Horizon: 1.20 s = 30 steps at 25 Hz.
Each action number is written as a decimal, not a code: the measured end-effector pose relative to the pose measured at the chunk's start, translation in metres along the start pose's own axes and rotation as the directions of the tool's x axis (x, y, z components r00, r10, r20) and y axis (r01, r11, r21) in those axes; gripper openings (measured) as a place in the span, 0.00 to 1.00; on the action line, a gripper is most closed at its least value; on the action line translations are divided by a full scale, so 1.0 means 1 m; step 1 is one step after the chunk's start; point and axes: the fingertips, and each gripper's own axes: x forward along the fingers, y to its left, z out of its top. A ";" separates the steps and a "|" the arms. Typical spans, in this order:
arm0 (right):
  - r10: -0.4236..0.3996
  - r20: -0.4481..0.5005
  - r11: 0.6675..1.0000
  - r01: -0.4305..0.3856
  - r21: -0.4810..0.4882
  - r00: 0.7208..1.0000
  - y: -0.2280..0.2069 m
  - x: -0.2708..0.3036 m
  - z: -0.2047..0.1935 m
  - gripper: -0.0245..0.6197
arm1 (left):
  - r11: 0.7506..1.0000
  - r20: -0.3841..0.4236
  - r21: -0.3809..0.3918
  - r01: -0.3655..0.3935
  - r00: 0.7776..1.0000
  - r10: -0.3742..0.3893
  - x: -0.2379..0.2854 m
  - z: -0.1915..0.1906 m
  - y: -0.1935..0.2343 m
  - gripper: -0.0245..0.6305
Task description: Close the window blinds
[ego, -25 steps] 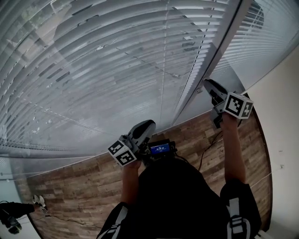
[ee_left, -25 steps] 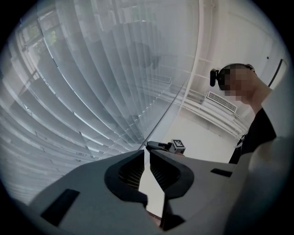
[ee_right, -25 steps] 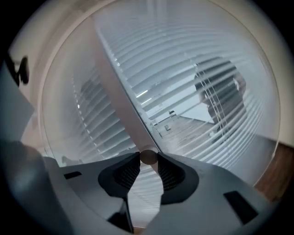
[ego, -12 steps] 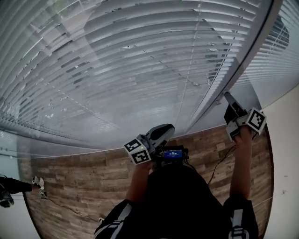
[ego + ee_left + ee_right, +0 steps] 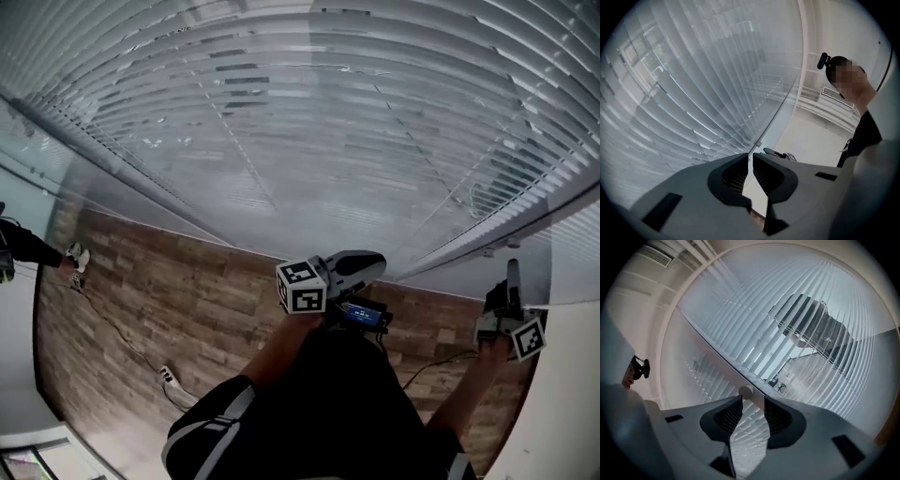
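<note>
Since the earlier frame your right gripper (image 5: 512,277) has slid from beside the window frame to the lower right edge of the head view and rolled, so it now shows edge-on with its marker cube below. Your left gripper (image 5: 375,265) sits mid-frame, close to your body, pointing right. The head camera has also swung: the wood floor (image 5: 141,291) now fills the left side.

Window blinds (image 5: 309,112): span the whole top of the head view, slats lowered. In the right gripper view, buildings outside show between the slats of the right-hand panel. The panel left of the white frame bar (image 5: 717,350) looks flatter and paler.

Right claw: jaws clearly apart and gripping nothing. A small round white knob (image 5: 745,391) shows just past the tips, near the jaw on the left of that view. Whether it touches the jaw cannot be told.

Left claw: jaws barely apart, a thin slit with nothing in it, and pale wall showing through. Blinds lie to its left, well apart.
</note>
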 end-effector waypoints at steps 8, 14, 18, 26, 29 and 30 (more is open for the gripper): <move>0.181 -0.028 0.983 -0.180 0.026 0.983 0.028 -0.024 -0.046 0.24 | 0.991 0.050 -0.004 -0.132 0.990 0.132 -0.055 -0.021 -0.023 0.09; 0.211 -0.008 0.974 -0.210 0.084 0.977 0.063 -0.080 -0.097 0.24 | 0.985 0.064 -0.010 -0.170 0.983 0.170 -0.124 -0.035 -0.067 0.09; 0.210 0.003 0.973 -0.210 0.099 0.978 0.053 -0.094 -0.112 0.24 | 0.989 0.085 0.006 -0.145 0.986 0.144 -0.126 -0.041 -0.065 0.09; 0.180 0.027 0.981 -0.182 0.073 0.983 0.068 -0.099 -0.119 0.24 | 0.999 0.076 0.013 -0.044 0.996 0.043 -0.124 -0.037 -0.069 0.09; 0.166 0.049 0.981 -0.170 0.089 0.985 0.093 -0.114 -0.140 0.24 | 0.999 0.094 -0.006 -0.042 0.995 0.042 -0.158 -0.035 -0.071 0.09; 0.158 0.053 0.983 -0.162 0.087 0.986 0.108 -0.127 -0.148 0.24 | 0.999 0.104 -0.017 -0.034 0.994 0.036 -0.173 -0.035 -0.077 0.09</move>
